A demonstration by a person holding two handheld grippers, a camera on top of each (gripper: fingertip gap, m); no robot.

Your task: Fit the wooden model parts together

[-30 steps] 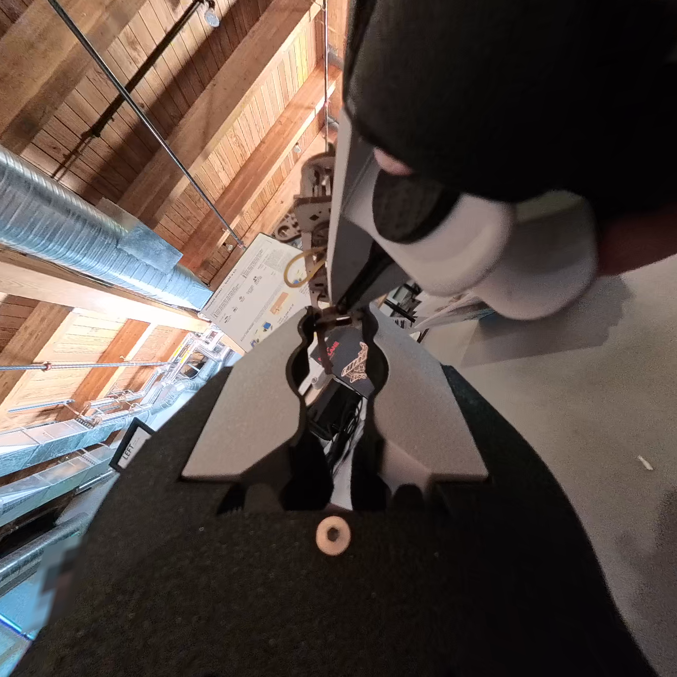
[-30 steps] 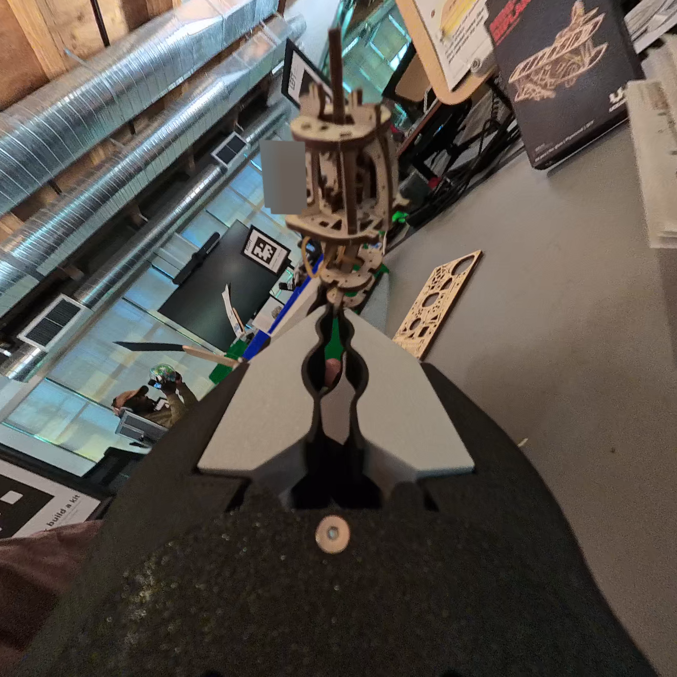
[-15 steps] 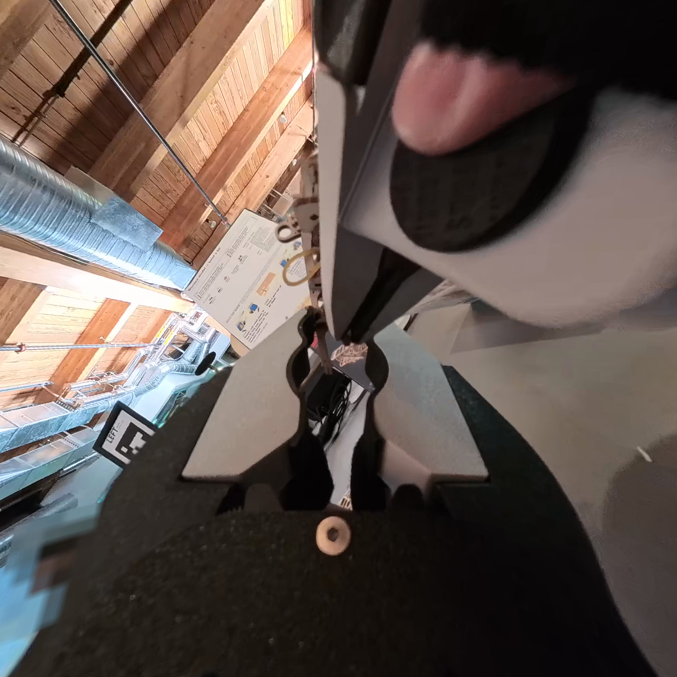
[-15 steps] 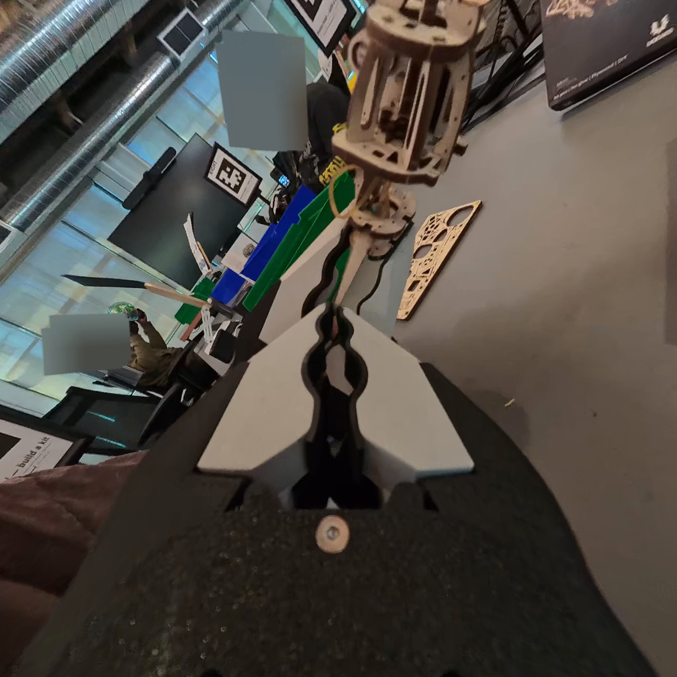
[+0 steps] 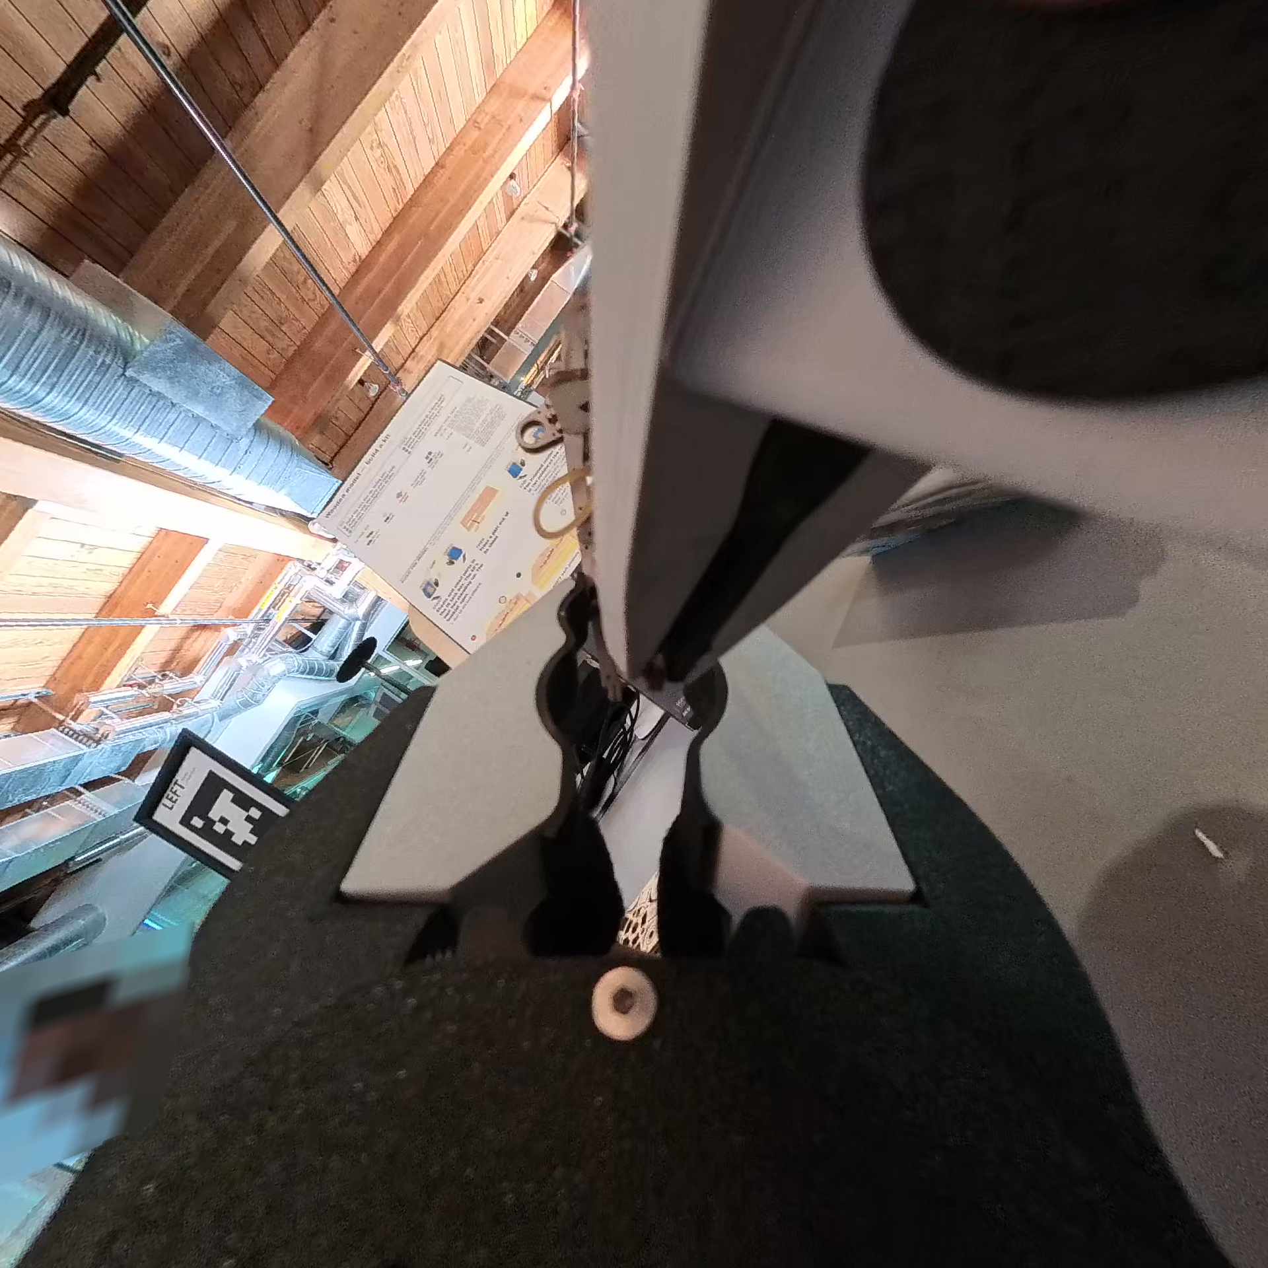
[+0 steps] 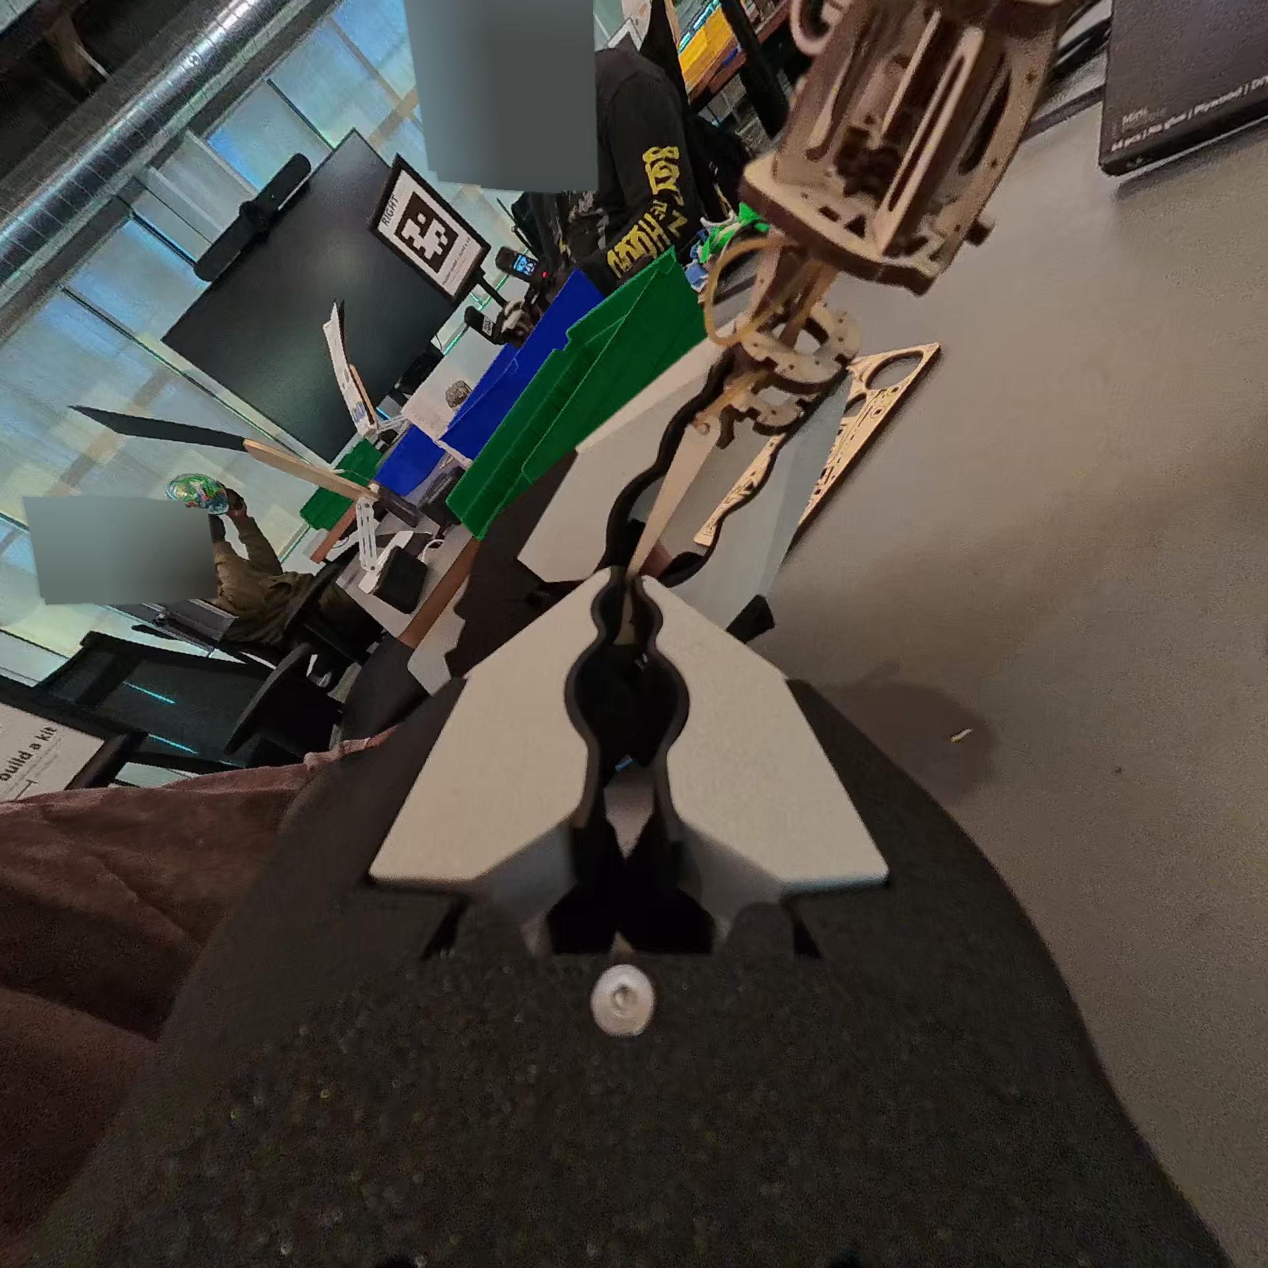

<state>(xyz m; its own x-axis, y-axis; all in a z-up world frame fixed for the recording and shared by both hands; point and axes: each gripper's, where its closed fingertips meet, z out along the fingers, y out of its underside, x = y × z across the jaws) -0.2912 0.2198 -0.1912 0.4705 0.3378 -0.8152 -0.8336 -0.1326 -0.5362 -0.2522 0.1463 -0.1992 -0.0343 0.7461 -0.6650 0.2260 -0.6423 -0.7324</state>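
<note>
The wooden model (image 6: 885, 137), an open cage of laser-cut parts with a rubber band, stands out past my left gripper (image 6: 748, 412), which is shut on its lower discs. A flat wooden strip (image 6: 676, 494) runs from the model back between the left fingers. My right gripper (image 6: 628, 583) is shut on the near end of that strip. In the left wrist view, my left gripper (image 5: 641, 638) has the right gripper (image 5: 645, 669) filling the upper right. Only an edge of the model (image 5: 566, 425) and the strip (image 5: 607, 669) show beside it.
A wooden sheet with cut-outs (image 6: 871, 412) lies on the grey table (image 6: 1029, 549). A dark box (image 6: 1187, 82) stands at the far right. Green and blue bins (image 6: 583, 412) and seated people are to the left. An instruction board (image 5: 453, 508) leans behind. The left gripper's tips are roughly 8 cm from the right gripper's.
The right gripper has moved in close to the left gripper and closed on the strip's end. The model now looms larger and higher in the right wrist view.
</note>
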